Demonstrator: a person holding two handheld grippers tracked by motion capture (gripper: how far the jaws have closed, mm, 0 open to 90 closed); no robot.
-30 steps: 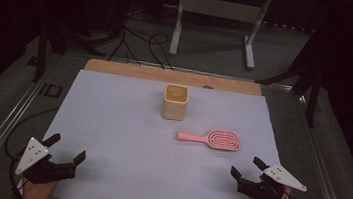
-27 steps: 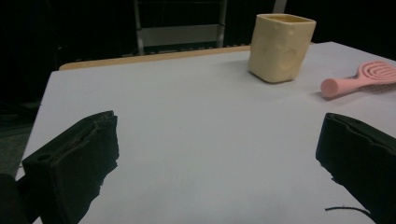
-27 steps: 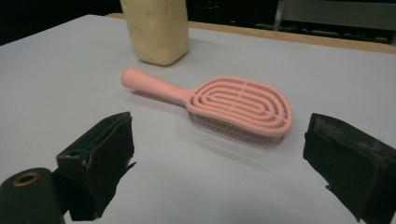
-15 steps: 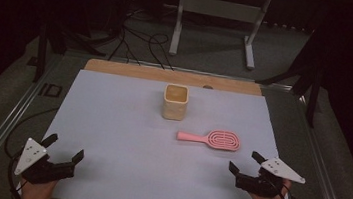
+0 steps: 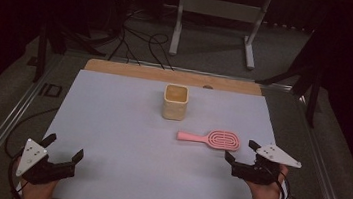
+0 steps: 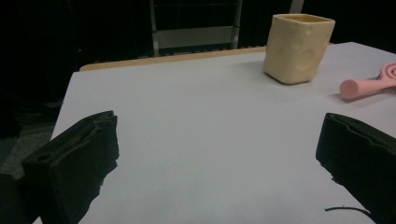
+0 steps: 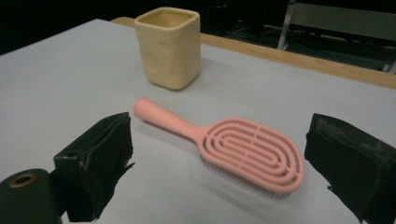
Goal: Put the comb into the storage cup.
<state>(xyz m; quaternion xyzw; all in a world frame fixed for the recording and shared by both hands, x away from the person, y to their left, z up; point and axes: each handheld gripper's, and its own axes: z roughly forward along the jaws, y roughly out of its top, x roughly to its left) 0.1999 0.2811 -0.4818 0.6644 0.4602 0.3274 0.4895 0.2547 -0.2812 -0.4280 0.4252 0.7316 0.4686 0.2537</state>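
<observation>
A pink hairbrush [image 5: 213, 138] [image 7: 233, 142] lies flat on the white table cover, handle pointing left; its handle tip [image 6: 362, 86] shows in the left gripper view. A squarish cream cup [image 5: 175, 101] [image 6: 298, 47] [image 7: 170, 45] stands upright behind it near the table's middle back. My right gripper [image 5: 240, 151] [image 7: 219, 175] is open just in front and right of the brush head, its jaws either side of the head, apart from it. My left gripper [image 5: 64, 147] [image 6: 219, 161] is open at the front left corner over bare cover, holding nothing.
The white cover [image 5: 125, 134] leaves a wooden strip [image 5: 167, 75] bare along the back edge. Behind the table stand a metal frame [image 5: 214, 13] and loose cables [image 5: 136, 39] on the floor. A metal rail [image 5: 5, 125] runs along the left side.
My right gripper has moved forward and left, closer to the brush head. The left gripper has hardly shifted. Brush and cup stay put.
</observation>
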